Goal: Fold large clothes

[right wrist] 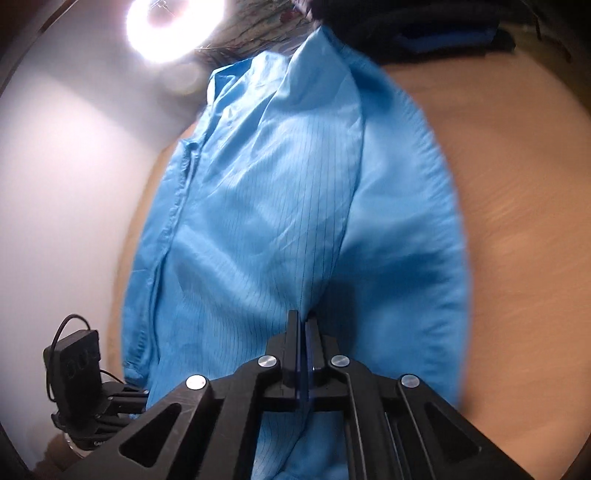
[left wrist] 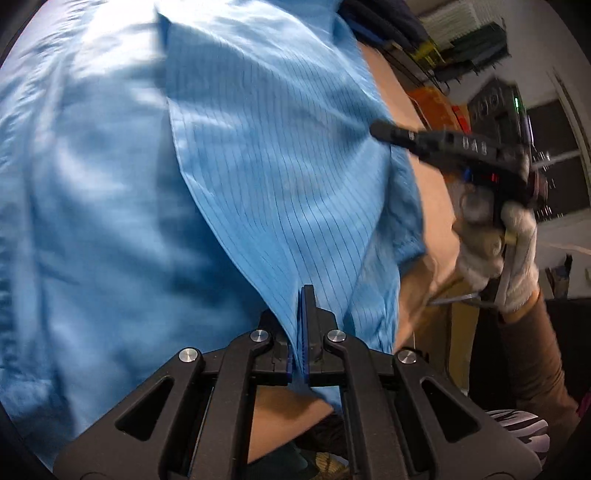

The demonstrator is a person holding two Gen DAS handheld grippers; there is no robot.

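A large light-blue garment with thin dark pinstripes is lifted off a tan wooden table. My left gripper is shut on a fold of the garment at its edge. My right gripper is shut on another fold of the same garment, which hangs and spreads away from it over the table. In the left wrist view the right gripper shows at the right, held by a white-gloved hand, its tip at the cloth's edge. In the right wrist view the left gripper shows at the lower left, at the garment's edge.
Shelves with boxes and equipment stand beyond the table in the left wrist view. A bright ring lamp shines above a white wall. Dark cloth lies at the table's far end.
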